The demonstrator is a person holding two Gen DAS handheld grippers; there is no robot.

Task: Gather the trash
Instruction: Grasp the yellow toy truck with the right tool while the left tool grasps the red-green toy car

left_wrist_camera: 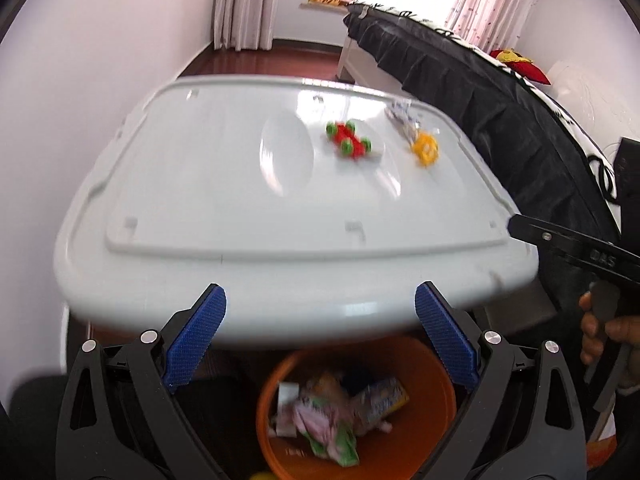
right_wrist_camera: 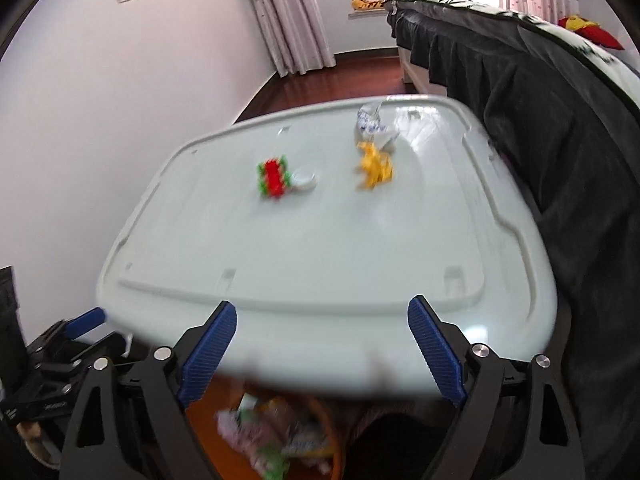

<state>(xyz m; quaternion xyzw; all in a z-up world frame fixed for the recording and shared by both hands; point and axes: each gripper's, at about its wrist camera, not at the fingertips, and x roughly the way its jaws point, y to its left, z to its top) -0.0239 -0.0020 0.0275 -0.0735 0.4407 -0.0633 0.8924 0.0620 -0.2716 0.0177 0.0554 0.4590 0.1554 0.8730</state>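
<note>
Both tools, left (left_wrist_camera: 320, 344) and right (right_wrist_camera: 322, 356), gape wide and empty above the orange bin (left_wrist_camera: 436, 364), while the crumpled wrapper (right_wrist_camera: 372, 122) lies at twelve o'clock across the bench (right_wrist_camera: 320, 264), nearer the right.

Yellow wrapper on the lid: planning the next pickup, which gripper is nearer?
Right, probably. The yellow wrapper lies far ahead of the open right gripper, while from the left gripper it sits ahead and rightward.
</note>
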